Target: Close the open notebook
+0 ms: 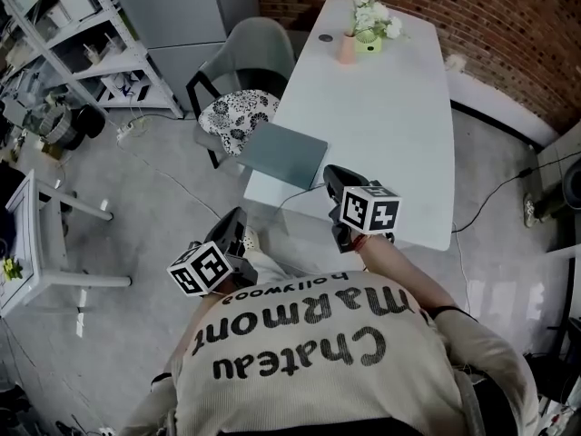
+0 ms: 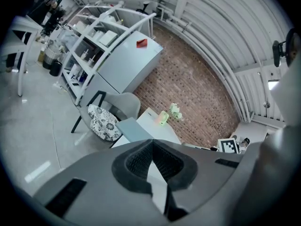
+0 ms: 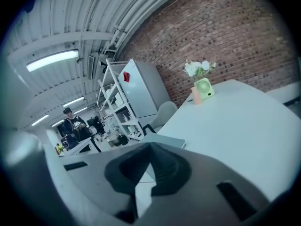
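Observation:
The notebook (image 1: 284, 154) is a grey-blue book lying flat and closed at the near left corner of the white table (image 1: 390, 125). It also shows in the left gripper view, notebook (image 2: 133, 128), and in the right gripper view, notebook (image 3: 164, 139). My right gripper (image 1: 332, 174) is held over the table's near edge, just right of the notebook and clear of it, jaws shut and empty (image 3: 150, 145). My left gripper (image 1: 238, 218) hangs off the table, below and left of the notebook, over the floor. Its jaws are shut with nothing between them (image 2: 152, 141).
A grey chair (image 1: 250, 53) with a patterned cushion (image 1: 234, 112) stands at the table's left side. A pink cup (image 1: 347, 48) and a green pot of white flowers (image 1: 370, 21) sit at the far end. Metal shelves (image 1: 82, 34) and a small white table (image 1: 36, 243) stand to the left.

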Demonstrator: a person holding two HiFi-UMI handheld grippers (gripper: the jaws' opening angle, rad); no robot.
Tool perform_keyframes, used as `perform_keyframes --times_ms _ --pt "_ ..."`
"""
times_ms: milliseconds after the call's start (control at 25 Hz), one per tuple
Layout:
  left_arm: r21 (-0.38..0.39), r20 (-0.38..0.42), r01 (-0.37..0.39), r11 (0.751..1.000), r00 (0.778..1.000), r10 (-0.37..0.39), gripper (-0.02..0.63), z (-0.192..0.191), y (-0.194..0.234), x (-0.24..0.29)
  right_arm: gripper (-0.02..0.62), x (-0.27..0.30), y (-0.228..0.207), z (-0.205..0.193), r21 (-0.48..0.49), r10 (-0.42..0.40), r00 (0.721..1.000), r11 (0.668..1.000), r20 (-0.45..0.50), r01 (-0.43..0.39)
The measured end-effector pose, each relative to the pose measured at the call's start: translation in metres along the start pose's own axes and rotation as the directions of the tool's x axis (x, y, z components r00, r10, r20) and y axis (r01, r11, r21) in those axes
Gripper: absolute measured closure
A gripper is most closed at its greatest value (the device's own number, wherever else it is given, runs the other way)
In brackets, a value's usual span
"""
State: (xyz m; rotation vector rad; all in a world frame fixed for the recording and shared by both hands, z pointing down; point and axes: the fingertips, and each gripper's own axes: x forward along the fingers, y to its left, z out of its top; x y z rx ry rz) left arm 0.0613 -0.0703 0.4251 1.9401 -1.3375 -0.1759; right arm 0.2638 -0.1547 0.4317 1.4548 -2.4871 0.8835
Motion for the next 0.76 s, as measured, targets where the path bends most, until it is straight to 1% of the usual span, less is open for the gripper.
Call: perform_keyframes --times_ms 240,520,760 --pt "-0.02 -0.009 -0.024 1.0 1.0 0.024 0.606 -0.009 0.013 -0.006 0.592 0.001 -0.01 -0.016 0.005 -0.025 0.999 1.0 -0.034 0.025" --pt "-0.024 -0.008 -0.033 0.999 0.999 0.032 0.606 -0.004 0.022 -0.003 0.592 0.001 -0.033 -0.004 0.006 -0.086 0.996 0.996 -0.004 0.086" --pt "-0.021 -0.021 -0.036 0.999 0.999 0.035 0.606 -0.001 0.028 0.009 0.592 0.007 -0.045 -0.004 0.032 -0.108 0.994 0.994 -0.006 0.108"
